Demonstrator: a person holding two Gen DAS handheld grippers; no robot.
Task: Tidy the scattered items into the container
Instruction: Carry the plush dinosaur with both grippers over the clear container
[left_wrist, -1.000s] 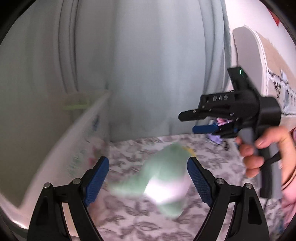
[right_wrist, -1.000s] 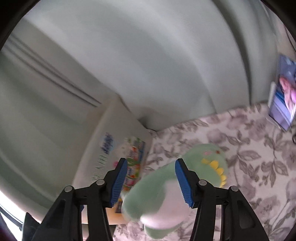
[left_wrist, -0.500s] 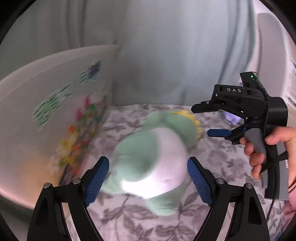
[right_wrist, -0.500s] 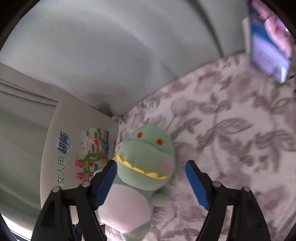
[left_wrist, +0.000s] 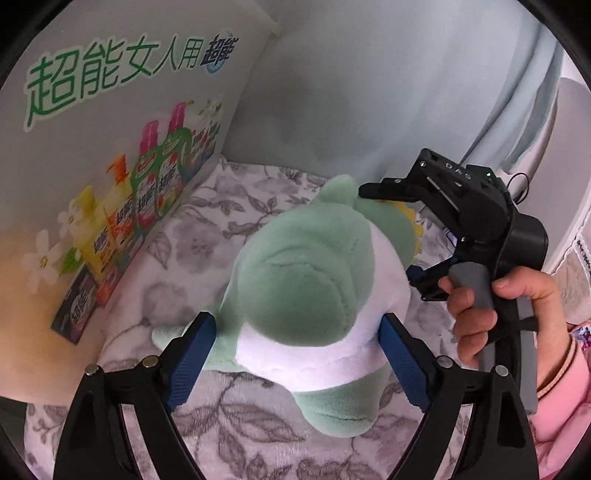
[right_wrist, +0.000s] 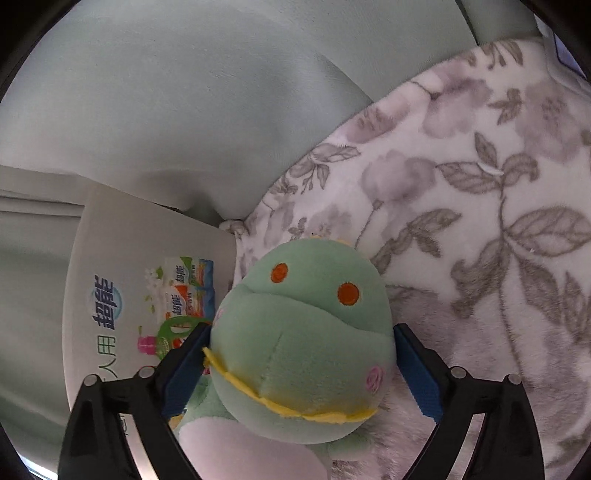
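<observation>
A green plush dinosaur (left_wrist: 303, 273) with a white belly lies on the floral blanket (left_wrist: 229, 206), beside the white printed cardboard box (left_wrist: 110, 110). My left gripper (left_wrist: 295, 319) straddles its belly, jaws easing wider, with a gap at the left pad. My right gripper (left_wrist: 388, 230) reaches in from the right around the head. In the right wrist view the plush head (right_wrist: 310, 280), with orange eyes and yellow trim, fills the space between the fingers of my right gripper (right_wrist: 301, 328). Those jaws are opening and the pads stand just alongside the head.
The box (right_wrist: 122, 266) stands on the blanket's (right_wrist: 461, 184) left edge against a pale curtain (left_wrist: 369, 92). A hand (left_wrist: 480, 314) in a pink sleeve (left_wrist: 569, 369) holds the right gripper's handle. A cable and a white fixture sit at far right.
Both grippers have come down with the plush, which now rests on the blanket. The right jaws have spread much wider. The box looms closer in the left view.
</observation>
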